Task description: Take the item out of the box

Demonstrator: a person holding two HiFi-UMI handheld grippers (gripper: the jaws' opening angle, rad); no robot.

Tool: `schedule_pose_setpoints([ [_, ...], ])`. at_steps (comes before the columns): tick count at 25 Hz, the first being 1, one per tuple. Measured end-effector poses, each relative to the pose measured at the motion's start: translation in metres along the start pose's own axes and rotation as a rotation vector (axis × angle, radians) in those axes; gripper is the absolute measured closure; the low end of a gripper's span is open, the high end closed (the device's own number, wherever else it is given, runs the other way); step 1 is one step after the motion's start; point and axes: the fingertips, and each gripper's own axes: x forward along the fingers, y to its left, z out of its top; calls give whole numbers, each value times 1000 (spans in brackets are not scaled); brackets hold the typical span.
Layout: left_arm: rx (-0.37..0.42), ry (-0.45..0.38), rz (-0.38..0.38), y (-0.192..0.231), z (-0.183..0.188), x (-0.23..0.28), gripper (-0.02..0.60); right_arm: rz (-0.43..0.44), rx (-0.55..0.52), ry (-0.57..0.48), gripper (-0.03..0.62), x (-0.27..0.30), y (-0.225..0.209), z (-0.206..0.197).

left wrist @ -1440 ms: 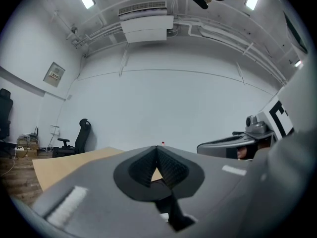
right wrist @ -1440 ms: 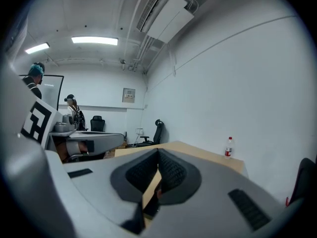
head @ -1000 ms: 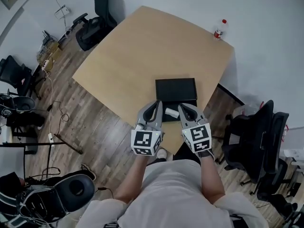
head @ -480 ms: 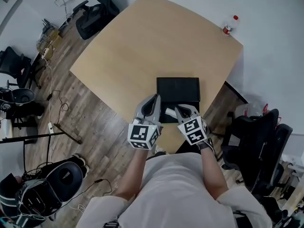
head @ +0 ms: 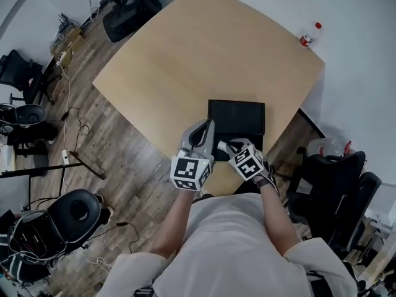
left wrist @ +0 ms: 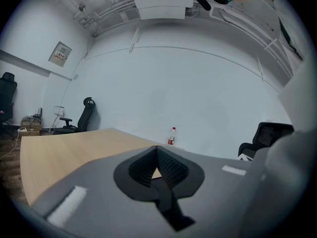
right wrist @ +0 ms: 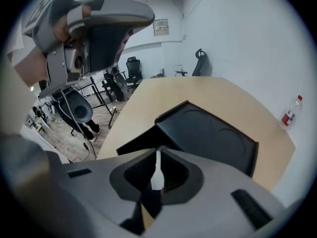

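Note:
The black box (head: 236,118) lies open on the tan table (head: 185,60) near its front edge; in the right gripper view the black box (right wrist: 208,133) shows a dark moulded tray. My right gripper (head: 226,146) is shut on a thin white item (head: 221,145), held just in front of the box. The same white item (right wrist: 157,171) stands as a narrow strip between the jaws of my right gripper (right wrist: 157,155). My left gripper (head: 208,124) hovers by the box's left front corner, its jaws together with nothing in them. In its own view, my left gripper (left wrist: 157,151) points level across the table.
A red-capped bottle (head: 307,36) stands at the table's far right corner, also visible as the bottle (left wrist: 171,136) and the bottle (right wrist: 289,114). Black office chairs stand beyond the far corner (head: 130,8) and to the right (head: 337,184). Cables and gear lie on the floor at the left.
The right gripper has turned its tips leftward with the white item and drawn slightly back from the box. The left gripper has stayed beside the box. The head view has shifted.

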Motion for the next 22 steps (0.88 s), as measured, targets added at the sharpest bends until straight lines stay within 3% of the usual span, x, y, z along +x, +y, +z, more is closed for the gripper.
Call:
schedule_pose_setpoints([
  [7,-9,14,40,14,-6,3,575,80,-44,81,577,23,4,-17],
  [18,-37,34,101,36,-15,-2,575,144,-104,181,451,52,11,-36],
  [22,-43,38,105,39,-18,-6,575,151,-125,211,447,60,15,-41],
])
